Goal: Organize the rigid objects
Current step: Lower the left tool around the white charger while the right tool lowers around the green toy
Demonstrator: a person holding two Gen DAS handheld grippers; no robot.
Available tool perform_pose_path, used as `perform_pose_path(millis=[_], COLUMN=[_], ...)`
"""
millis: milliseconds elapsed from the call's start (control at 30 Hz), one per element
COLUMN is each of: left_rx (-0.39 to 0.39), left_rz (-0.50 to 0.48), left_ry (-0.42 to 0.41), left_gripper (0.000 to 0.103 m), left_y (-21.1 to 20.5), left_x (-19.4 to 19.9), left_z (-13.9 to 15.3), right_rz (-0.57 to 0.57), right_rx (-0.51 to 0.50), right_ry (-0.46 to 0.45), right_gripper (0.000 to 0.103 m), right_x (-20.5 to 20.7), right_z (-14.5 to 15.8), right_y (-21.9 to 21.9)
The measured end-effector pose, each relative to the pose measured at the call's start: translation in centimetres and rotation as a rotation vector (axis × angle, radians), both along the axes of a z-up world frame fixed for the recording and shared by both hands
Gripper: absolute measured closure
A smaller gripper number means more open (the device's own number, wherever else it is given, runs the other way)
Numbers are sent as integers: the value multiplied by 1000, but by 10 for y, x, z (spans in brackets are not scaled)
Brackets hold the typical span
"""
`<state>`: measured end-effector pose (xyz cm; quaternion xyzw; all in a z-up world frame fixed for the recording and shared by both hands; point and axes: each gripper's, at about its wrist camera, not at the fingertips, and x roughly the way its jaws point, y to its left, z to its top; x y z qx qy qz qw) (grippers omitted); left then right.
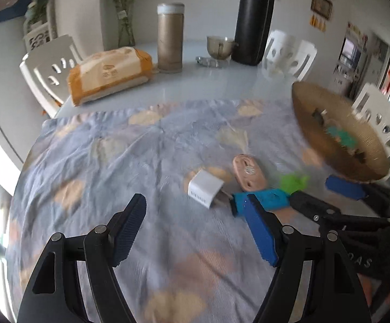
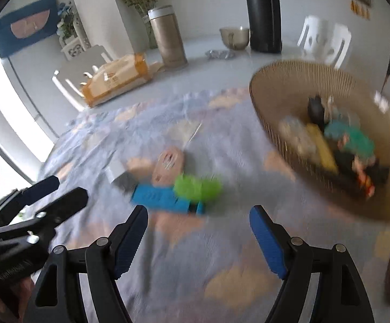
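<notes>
On the blue patterned cloth [image 1: 141, 161] lie a white charger plug [image 1: 204, 188], a pink oval piece [image 1: 249, 172], a cyan block [image 1: 265, 200] and a green piece [image 1: 294, 181], close together. My left gripper [image 1: 195, 228] hovers open just in front of the plug, its fingers bare. The right wrist view shows the same cluster: plug [image 2: 117, 173], pink oval [image 2: 168, 165], cyan block [image 2: 162, 197], green piece [image 2: 197, 187]. My right gripper [image 2: 199, 237] stands open above the cloth, a little short of the cyan block. A woven basket [image 2: 262, 107] holding several items sits to the right.
At the table's far side stand a beige flask [image 1: 170, 37], a tall black flask [image 1: 253, 21], a glass cup [image 1: 220, 47] and an orange-and-cream packet [image 1: 108, 75]. White chairs [image 1: 52, 70] ring the table. The basket [image 1: 316, 123] is near the right edge.
</notes>
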<state>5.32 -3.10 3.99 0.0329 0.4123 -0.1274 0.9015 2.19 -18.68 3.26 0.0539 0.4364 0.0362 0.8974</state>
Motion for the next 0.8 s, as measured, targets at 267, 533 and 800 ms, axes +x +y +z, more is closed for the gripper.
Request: perform_pose_path(millis=[267, 533, 800], left_rx=[-41, -27, -27], left_rz=[-44, -77, -149], left_ry=[33, 26, -28], left_gripper=[43, 67, 67], left_y=[-6, -16, -12], left_x=[26, 26, -19], left_z=[-17, -24, -1], right_rz=[25, 42, 86], right_rx=[45, -14, 62], right_ry=[8, -40, -81], right_gripper=[52, 57, 57], right_x=[25, 20, -16], right_z=[-17, -19, 0], right_y=[-5, 6, -3])
